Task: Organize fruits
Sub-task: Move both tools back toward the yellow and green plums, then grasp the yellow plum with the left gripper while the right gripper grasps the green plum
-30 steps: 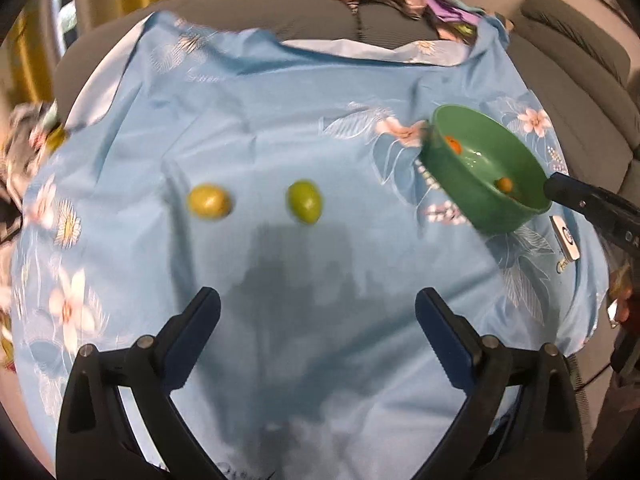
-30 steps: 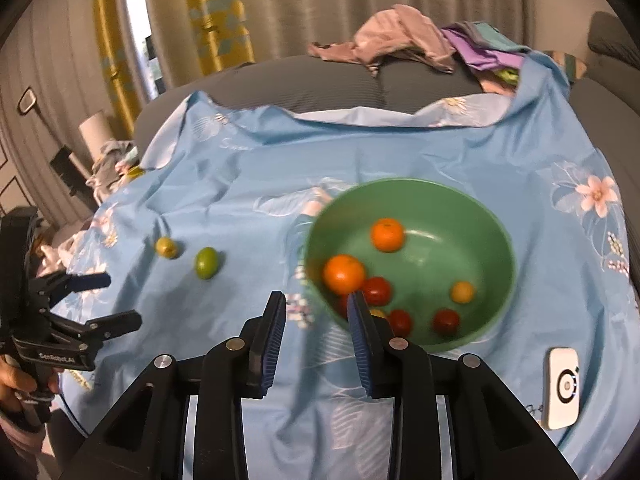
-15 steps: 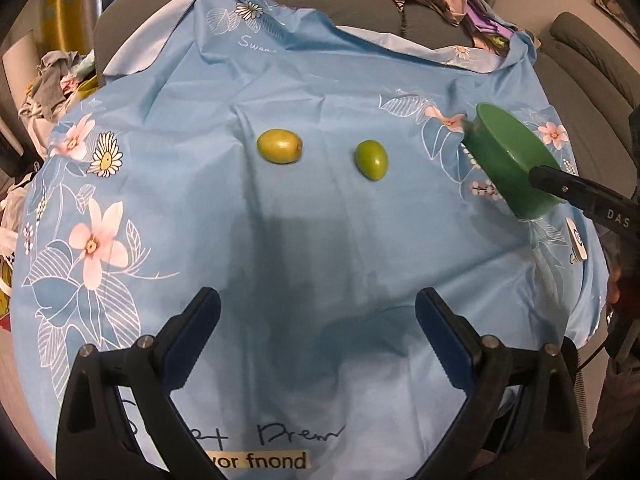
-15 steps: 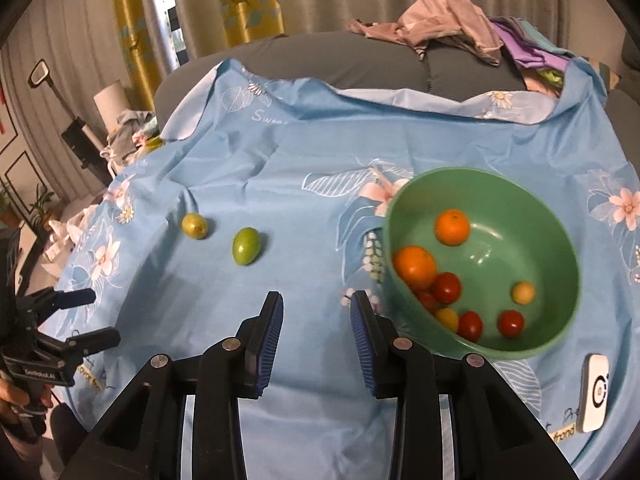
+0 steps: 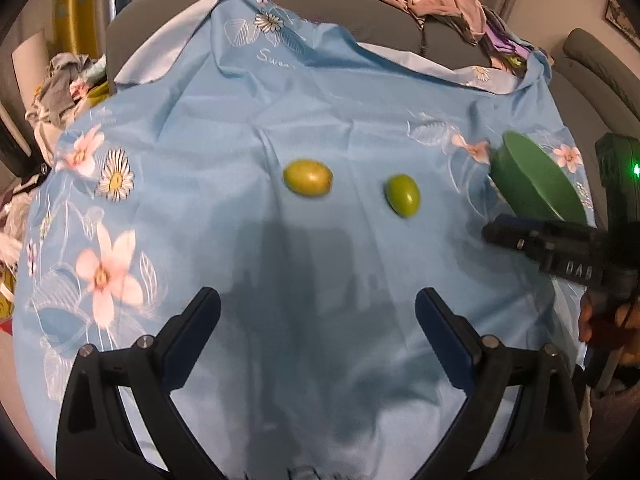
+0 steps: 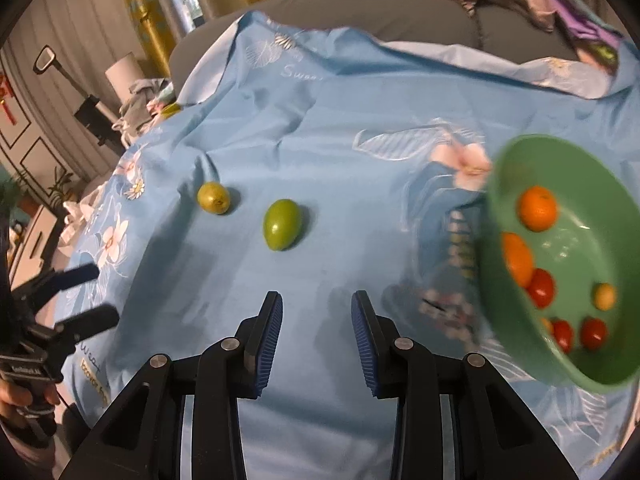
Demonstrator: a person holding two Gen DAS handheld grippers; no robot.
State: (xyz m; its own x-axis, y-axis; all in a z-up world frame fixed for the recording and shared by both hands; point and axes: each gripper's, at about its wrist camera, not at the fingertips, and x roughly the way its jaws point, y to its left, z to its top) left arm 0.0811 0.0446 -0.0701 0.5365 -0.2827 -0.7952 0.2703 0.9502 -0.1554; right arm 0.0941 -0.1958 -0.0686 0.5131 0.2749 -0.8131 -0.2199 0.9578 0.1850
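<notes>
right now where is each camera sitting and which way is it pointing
Left wrist: rides the left gripper, looking forward and down over the blue cloth at the yellow-green fruit and green fruit; its own open fingers show, with the right gripper at the right edge.
Right wrist: rides the right gripper, facing the same cloth with the green bowl on its right; its own fingers show, plus the left gripper and holding hand.
Shared: both fruits, bowl, cloth, sofa.

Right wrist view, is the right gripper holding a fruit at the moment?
No, the right gripper is open with nothing between its blue pads, and the green fruit lies on the cloth ahead of it.
</notes>
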